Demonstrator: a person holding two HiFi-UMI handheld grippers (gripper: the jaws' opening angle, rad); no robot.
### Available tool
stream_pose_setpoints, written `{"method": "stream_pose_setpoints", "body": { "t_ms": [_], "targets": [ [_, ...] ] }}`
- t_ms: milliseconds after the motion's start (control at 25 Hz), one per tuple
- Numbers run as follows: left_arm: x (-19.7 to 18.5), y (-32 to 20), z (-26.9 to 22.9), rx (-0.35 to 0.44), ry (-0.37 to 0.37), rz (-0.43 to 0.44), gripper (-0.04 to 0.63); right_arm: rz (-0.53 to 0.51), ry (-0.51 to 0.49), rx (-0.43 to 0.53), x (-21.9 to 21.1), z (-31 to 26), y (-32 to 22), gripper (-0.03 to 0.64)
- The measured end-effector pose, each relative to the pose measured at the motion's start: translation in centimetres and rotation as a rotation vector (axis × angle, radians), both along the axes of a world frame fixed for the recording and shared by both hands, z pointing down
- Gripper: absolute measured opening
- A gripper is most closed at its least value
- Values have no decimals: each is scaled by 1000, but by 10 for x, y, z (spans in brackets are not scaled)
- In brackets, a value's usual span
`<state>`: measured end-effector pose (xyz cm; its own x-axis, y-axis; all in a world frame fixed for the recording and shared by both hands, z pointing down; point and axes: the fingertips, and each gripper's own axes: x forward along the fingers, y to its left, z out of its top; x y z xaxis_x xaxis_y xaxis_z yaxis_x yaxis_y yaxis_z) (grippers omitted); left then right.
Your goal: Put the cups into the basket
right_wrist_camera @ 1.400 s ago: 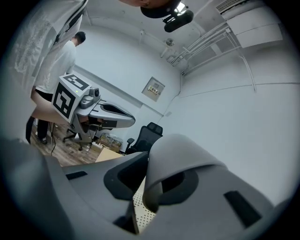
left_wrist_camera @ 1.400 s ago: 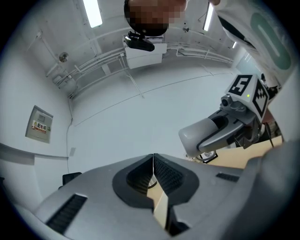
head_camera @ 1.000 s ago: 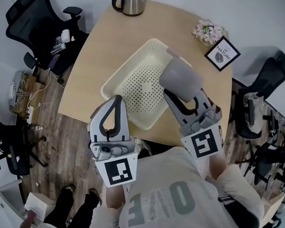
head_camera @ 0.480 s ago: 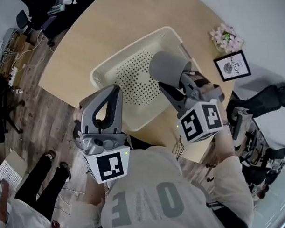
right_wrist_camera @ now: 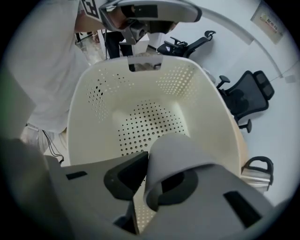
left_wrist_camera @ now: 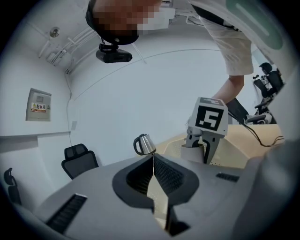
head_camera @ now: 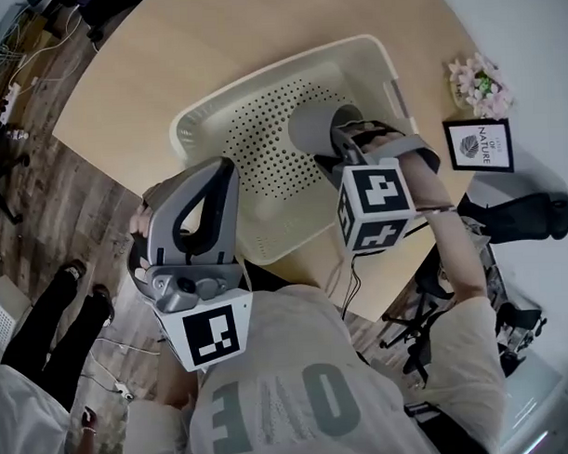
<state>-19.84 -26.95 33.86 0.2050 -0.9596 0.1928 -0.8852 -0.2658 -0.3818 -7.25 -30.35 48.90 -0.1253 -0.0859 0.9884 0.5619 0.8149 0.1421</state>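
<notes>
A grey cup hangs over the inside of the cream perforated basket, near its right side. My right gripper is shut on the cup. In the right gripper view the cup has its wall pinched between the jaws of the right gripper, with the basket floor below and nothing lying on it. My left gripper hovers at the basket's near rim. In its own view the left gripper is shut with nothing in it, and the cup shows ahead.
The basket sits on a light wooden table. A framed picture and a small flower pot stand at the table's right edge. A steel kettle stands at the far end. Office chairs surround the table, and a person stands at lower left.
My right gripper has carried the cup from above the basket's right rim to lower over its inside. The left gripper has kept its place by the near rim.
</notes>
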Motion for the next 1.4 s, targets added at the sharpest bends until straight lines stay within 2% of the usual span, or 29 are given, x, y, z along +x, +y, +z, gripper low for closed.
{"method": "stream_pose_setpoints", "body": {
  "t_ms": [160,520,800,1000,1080,1200,1400],
  "targets": [
    [1,0,16,-29,1,-13,11,-41,97,-39,10,29,3,54],
    [-6,11,36,-66,40,-60,11,-130,219,4,20,66,2,54],
    [-7,12,43,-75,59,-69,11,-146,196,95,14,69,-1,72],
    [-12,21,43,-76,83,-76,11,-96,206,73,8,73,5,188],
    [-13,24,37,-64,119,-67,11,-61,204,56,8,69,7,215],
    [-19,30,26,-43,162,-72,11,-23,181,79,5,52,5,219],
    [-32,41,6,13,131,-70,11,32,108,171,-11,1,-1,224]
  ]
}}
